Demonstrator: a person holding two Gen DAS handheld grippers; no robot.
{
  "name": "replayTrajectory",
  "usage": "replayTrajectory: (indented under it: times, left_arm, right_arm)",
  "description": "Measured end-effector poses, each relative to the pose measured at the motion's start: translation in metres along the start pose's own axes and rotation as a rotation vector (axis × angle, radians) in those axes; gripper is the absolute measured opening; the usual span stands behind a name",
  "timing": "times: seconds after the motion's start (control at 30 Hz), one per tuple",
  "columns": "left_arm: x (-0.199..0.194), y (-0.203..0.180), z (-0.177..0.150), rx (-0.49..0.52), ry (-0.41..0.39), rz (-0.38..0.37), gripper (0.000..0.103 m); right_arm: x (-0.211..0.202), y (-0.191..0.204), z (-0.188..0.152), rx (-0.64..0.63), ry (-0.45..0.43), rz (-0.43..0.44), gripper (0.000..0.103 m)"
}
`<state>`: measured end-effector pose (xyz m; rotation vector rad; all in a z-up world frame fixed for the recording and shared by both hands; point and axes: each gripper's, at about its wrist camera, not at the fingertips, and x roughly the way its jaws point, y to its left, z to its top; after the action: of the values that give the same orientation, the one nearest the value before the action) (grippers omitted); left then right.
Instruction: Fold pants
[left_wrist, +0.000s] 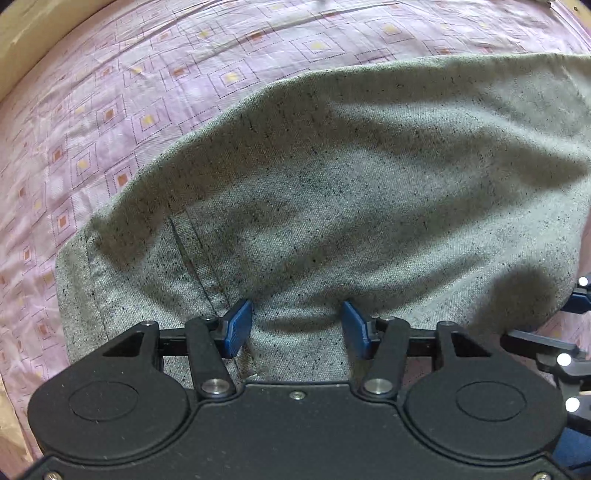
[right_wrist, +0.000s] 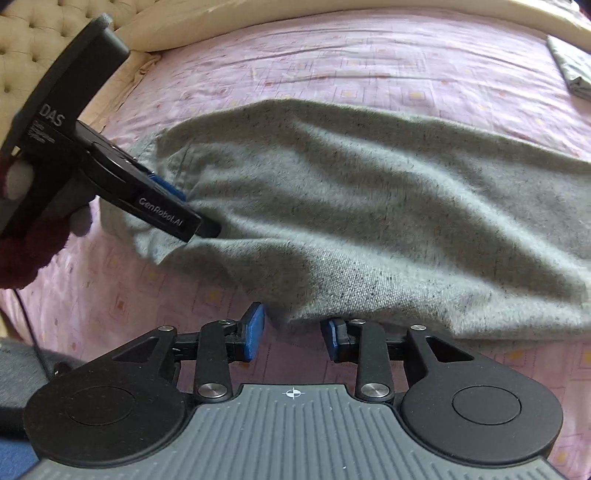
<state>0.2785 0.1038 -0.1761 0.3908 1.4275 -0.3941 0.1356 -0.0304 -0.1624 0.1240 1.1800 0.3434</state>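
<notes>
Soft, even light – broad shadows across the pants (left_wrist: 369, 192), right view motion-blurred, fisheye-bent edges.

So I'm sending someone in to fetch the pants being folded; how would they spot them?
Look at the bed with the pink sheet patterned in little squares. The pants are the big speckled grey garment spread across its middle, unlike the small folded grey cloth lying apart near the far edge.

I am working in a home bedroom: a bed is filling both views, its pink sheet (left_wrist: 155, 92) printed with nested squares and lying slightly creased. A cream button-tufted headboard (right_wrist: 29, 33) is rising at the far left, a pale pillow (right_wrist: 192, 26) is resting against it, and grey pants (right_wrist: 351, 206) are lying across the sheet.
</notes>
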Motion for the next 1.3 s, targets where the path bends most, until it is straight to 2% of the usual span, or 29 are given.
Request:
replayTrajectory:
  times: [0.1, 0.13, 0.17, 0.23, 0.33, 0.4, 0.5, 0.6, 0.7, 0.73, 0.8, 0.83, 0.9, 0.93, 0.97, 1.03, 1.07, 1.13, 1.23, 1.3]
  left_arm:
    - [-0.001, 0.01, 0.007, -0.025, 0.007, -0.041, 0.06]
    - [-0.001, 0.014, 0.009, -0.03, 0.012, -0.055, 0.06]
    - [-0.002, 0.018, 0.012, -0.033, 0.017, -0.07, 0.06]
    - [-0.005, 0.025, 0.014, -0.024, 0.014, -0.078, 0.061]
    - [-0.005, 0.042, 0.02, -0.008, 0.009, 0.006, 0.062]
    - [0.002, 0.056, 0.023, -0.021, 0.03, 0.011, 0.07]
    - [0.009, 0.06, 0.024, 0.013, 0.037, 0.043, 0.072]
    - [0.004, 0.055, 0.019, 0.056, 0.018, 0.098, 0.072]
    - [-0.005, 0.055, 0.004, 0.043, -0.008, 0.108, 0.072]
    - [-0.003, 0.055, -0.004, 0.048, -0.01, 0.139, 0.072]
    - [0.014, 0.062, -0.009, 0.029, 0.028, 0.205, 0.075]
    - [0.018, 0.07, -0.011, -0.011, 0.036, 0.211, 0.082]
    - [0.017, 0.094, -0.008, -0.143, 0.056, 0.148, 0.084]
    - [0.013, 0.1, -0.007, -0.185, 0.063, 0.133, 0.081]
    - [0.006, 0.101, -0.006, -0.195, 0.055, 0.142, 0.074]
    - [-0.011, 0.091, -0.002, -0.147, 0.003, 0.181, 0.063]
    - [-0.02, 0.084, 0.0, -0.114, -0.036, 0.182, 0.063]
    - [-0.035, 0.069, 0.008, -0.053, -0.112, 0.126, 0.066]
    - [-0.036, 0.05, 0.032, -0.015, -0.148, 0.057, 0.067]
    - [-0.029, 0.043, 0.049, -0.023, -0.161, 0.055, 0.067]
  right_arm:
    - [0.009, 0.002, 0.006, -0.02, -0.01, 0.009, 0.032]
    - [0.009, 0.001, 0.008, -0.024, -0.012, 0.035, 0.024]
    - [0.008, 0.002, 0.01, -0.034, -0.004, 0.063, 0.007]
    - [-0.004, 0.006, 0.012, -0.099, 0.022, 0.123, 0.007]
    - [-0.03, 0.005, 0.008, -0.223, 0.094, 0.196, 0.007]
    - [-0.033, -0.004, 0.003, -0.211, 0.128, 0.222, 0.006]
    - [-0.018, -0.007, -0.008, -0.207, 0.187, 0.198, 0.006]
    - [-0.012, -0.001, -0.012, -0.211, 0.202, 0.181, 0.006]
    - [-0.013, -0.001, -0.015, -0.202, 0.197, 0.175, 0.006]
    - [-0.014, -0.004, -0.02, -0.193, 0.199, 0.171, 0.006]
    - [-0.006, -0.005, -0.024, -0.184, 0.221, 0.152, 0.006]
    - [0.002, -0.005, -0.023, -0.189, 0.234, 0.138, 0.006]
    - [0.009, 0.0, -0.026, -0.189, 0.237, 0.107, 0.006]
    - [0.009, 0.001, -0.027, -0.18, 0.23, 0.097, 0.006]
    - [0.009, 0.0, -0.027, -0.165, 0.222, 0.09, 0.006]
    - [0.006, 0.0, -0.028, -0.134, 0.209, 0.089, 0.006]
    - [0.005, -0.002, -0.028, -0.12, 0.205, 0.089, 0.006]
    - [0.003, -0.003, -0.028, -0.107, 0.203, 0.09, 0.006]
    - [0.003, -0.001, -0.024, -0.124, 0.208, 0.081, 0.006]
    - [0.004, 0.001, -0.023, -0.127, 0.208, 0.072, 0.006]
